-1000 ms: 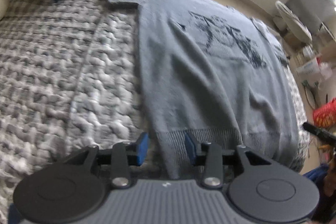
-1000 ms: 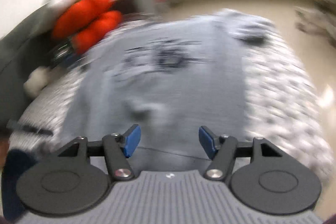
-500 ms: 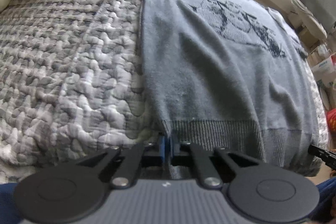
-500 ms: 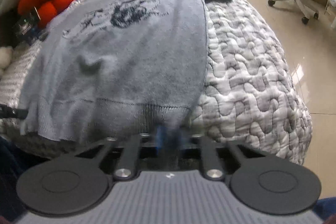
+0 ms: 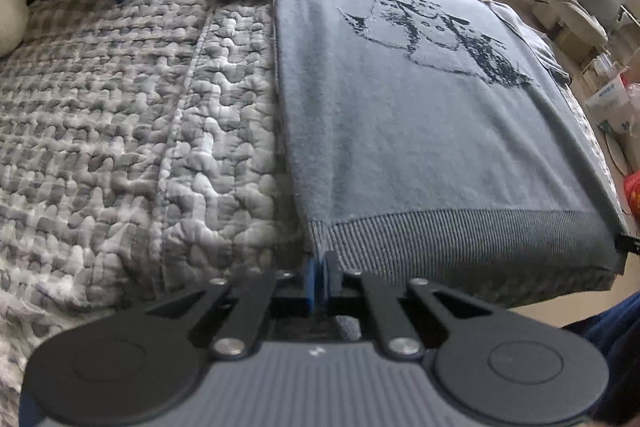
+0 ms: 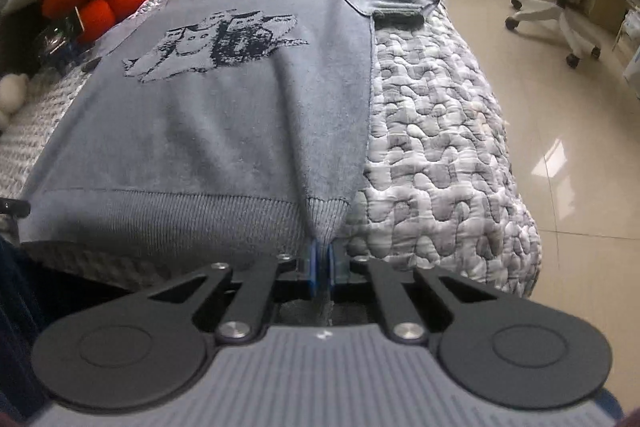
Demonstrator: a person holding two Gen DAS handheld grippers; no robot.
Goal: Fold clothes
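The grey sweater [image 5: 420, 131], lying spread flat on the quilted bed [image 5: 120, 131], is being pinched at its two hem corners – one clenched in the left gripper [image 5: 320, 277], one in the right gripper [image 6: 321, 267] – so the first fold is judged to be starting, calling for both corners to be lifted together toward the collar.

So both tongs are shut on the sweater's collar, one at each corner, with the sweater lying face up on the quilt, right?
Not the collar: both wrist views show the left tongs and right tongs shut on the ribbed hem of the sweater, one at each corner. It does lie face up on the quilt.
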